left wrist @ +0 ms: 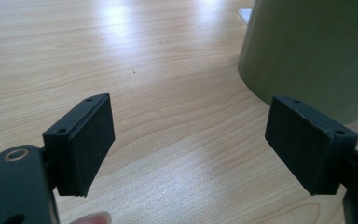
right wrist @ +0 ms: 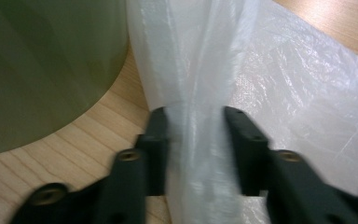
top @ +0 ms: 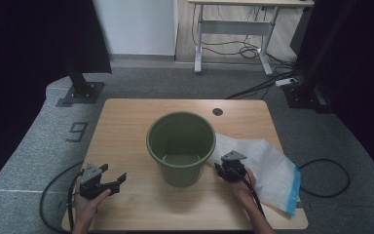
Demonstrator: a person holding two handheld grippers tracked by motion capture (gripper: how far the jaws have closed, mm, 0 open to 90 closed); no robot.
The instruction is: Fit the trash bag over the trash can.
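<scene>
Plastic bag (top: 268, 168), thin and whitish with a blue strip along 1 edge, spread flat on the right part of the wooden table (top: 126, 122), just beside the green bucket (top: 181, 146). Near corner of the bag raised off the wood and gathered into a fold. Fold caught between the 2 black jaws of the right gripper (top: 228, 167), seen close in the right gripper view (right wrist: 193, 135): jaws drawn in on both sides of the bunched film, plastic (right wrist: 279, 70) rising up between them and spreading out behind. Not fully clear whether the pads press hard on the film or only enclose it, but film in contact with both. Bucket wall (right wrist: 46, 70) just to the left of that grip, standing on the wood.

Bucket upright near the middle of the table, open at the top, inside dark and bare as far as visible from the high view. Bag edge touching or nearly touching its right side.

Left gripper (top: 108, 181) low over the front left part of the table, well apart from the bag. Jaws spread wide, holding nothing (left wrist: 189, 149), bare wood between them. Bucket wall (left wrist: 312, 51) near the right jaw, not touching. Fingertip (left wrist: 91, 218) visible at the bottom edge.
</scene>
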